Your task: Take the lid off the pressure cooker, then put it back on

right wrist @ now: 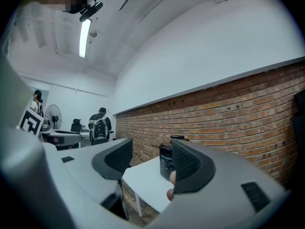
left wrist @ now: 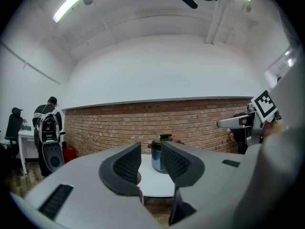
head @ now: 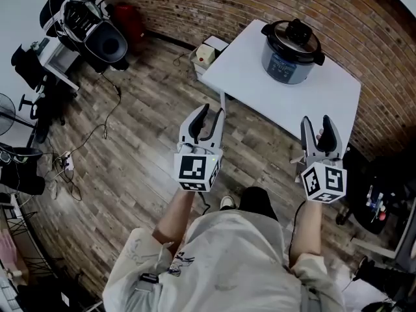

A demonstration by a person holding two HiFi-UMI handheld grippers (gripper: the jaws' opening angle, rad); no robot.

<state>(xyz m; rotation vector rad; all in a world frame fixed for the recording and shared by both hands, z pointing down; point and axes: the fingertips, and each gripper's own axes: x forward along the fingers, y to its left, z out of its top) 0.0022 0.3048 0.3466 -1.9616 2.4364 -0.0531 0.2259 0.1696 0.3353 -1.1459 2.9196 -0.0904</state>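
I stand back from the white table (head: 338, 90), which is set against the brick wall (head: 214, 5) with the pressure cooker (head: 292, 52) toward its far side, well apart from both tools. The lid (head: 294, 36) sits on the pot with its black knob on top, so I judge the first step, lifting it off, is not yet begun. I hold the left gripper (head: 211, 114) and the right gripper (head: 316, 123) level and side by side over the wooden floor (head: 130, 174), both aimed at the cooker, which shows small in the gap of each gripper view. That lines me up for a straight approach. The fingers (left wrist: 127, 166) on the left are parted a moderate way with nothing between them. Those on the right are spread somewhat wider and are also empty. I keep them parted because the lid and the pot's side handles need room to pass in. One tool will probably steady the pot while the other takes the knob.
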